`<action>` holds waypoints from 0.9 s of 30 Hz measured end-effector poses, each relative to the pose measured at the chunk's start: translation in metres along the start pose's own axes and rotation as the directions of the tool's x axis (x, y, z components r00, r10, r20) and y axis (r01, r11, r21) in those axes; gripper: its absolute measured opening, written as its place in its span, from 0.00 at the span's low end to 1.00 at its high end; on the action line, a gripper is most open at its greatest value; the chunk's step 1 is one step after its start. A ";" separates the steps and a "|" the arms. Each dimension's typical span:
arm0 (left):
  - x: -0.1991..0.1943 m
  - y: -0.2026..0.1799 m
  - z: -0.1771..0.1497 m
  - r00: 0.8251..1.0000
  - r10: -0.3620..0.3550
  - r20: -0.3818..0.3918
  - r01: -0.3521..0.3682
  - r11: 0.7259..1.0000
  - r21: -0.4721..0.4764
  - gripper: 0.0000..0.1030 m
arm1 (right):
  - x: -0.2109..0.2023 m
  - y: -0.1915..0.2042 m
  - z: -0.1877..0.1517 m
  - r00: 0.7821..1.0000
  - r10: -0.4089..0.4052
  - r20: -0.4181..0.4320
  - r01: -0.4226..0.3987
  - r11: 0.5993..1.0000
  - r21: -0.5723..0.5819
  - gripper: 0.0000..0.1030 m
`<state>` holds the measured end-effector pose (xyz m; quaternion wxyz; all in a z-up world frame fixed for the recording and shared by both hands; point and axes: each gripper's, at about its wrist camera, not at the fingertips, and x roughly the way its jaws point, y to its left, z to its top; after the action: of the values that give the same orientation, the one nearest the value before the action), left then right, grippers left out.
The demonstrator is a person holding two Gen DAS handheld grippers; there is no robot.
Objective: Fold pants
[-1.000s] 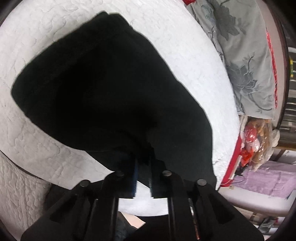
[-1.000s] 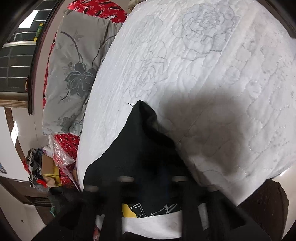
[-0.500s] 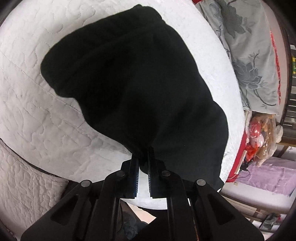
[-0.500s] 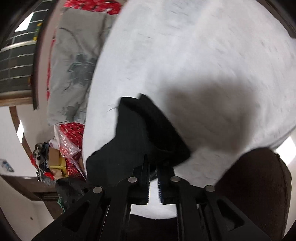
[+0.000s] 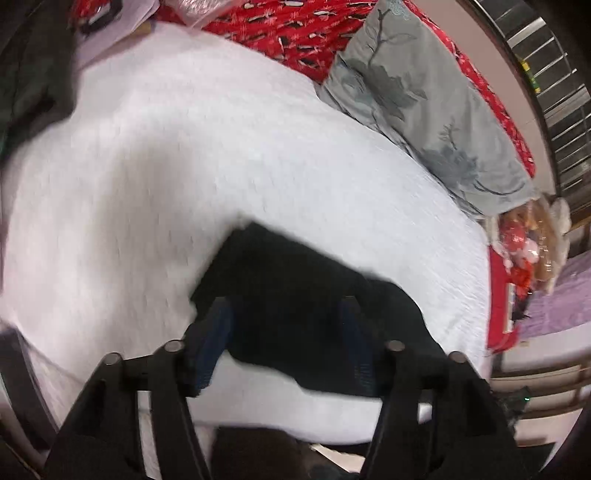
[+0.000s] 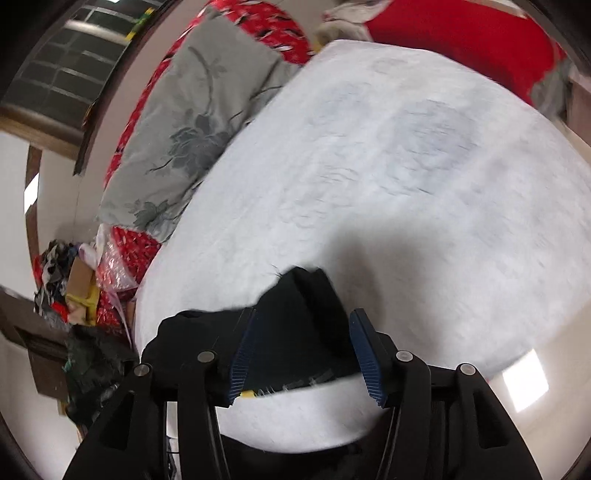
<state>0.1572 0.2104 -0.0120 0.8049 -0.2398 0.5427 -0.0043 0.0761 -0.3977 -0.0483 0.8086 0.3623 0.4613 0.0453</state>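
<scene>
A: Where are the pants (image 5: 303, 306) being seen rn?

B: They're being shown as a black bunched heap on the white quilted bed (image 5: 221, 166), near its front edge. In the right wrist view the pants (image 6: 295, 339) are lying at the near left part of the bed (image 6: 406, 184), w/ one pointed bit of cloth sticking up toward the middle.

A: Left gripper (image 5: 286, 332)?

B: Its jaws are being held wide apart, nothing pinched. The pants are being framed between the two fingers; whether the pads are touching the cloth can't be told, pic is blurred.

A: And the right gripper (image 6: 301, 350)?

B: Same: it's spread wide, nothing clamped. The blue ribbed pads (image 6: 242, 354) are being seen on either side of the black cloth, apart from each other.

A: Anything else around?

B: A grey floral pillow (image 5: 424, 107) is being seen along the far side of the bed, lying on red patterned bedding (image 5: 280, 26). The pillow (image 6: 192, 125) is at upper left in the right view, w/ a cluttered pile (image 6: 74, 288) beside the bed's corner.
</scene>
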 end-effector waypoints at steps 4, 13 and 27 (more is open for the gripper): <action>0.028 -0.005 0.022 0.997 0.049 -0.052 -0.048 0.999 0.025 0.59 | 0.020 0.007 0.008 1.000 -0.009 -0.016 0.009 0.999 -0.042 0.52; 0.066 -0.002 0.031 0.985 0.026 -0.168 -0.019 0.999 0.042 0.59 | 0.048 0.005 0.022 0.998 -0.049 -0.045 0.045 0.997 -0.066 0.56; 0.066 -0.001 0.022 0.979 0.184 -0.087 -0.179 0.982 0.057 0.19 | 0.036 0.002 0.020 0.997 -0.068 -0.026 0.067 0.997 -0.042 0.06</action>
<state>0.2040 0.2007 -0.0625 0.7818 -0.1691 0.5986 0.0447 0.1126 -0.3927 -0.0665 0.8108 0.3290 0.4831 0.0323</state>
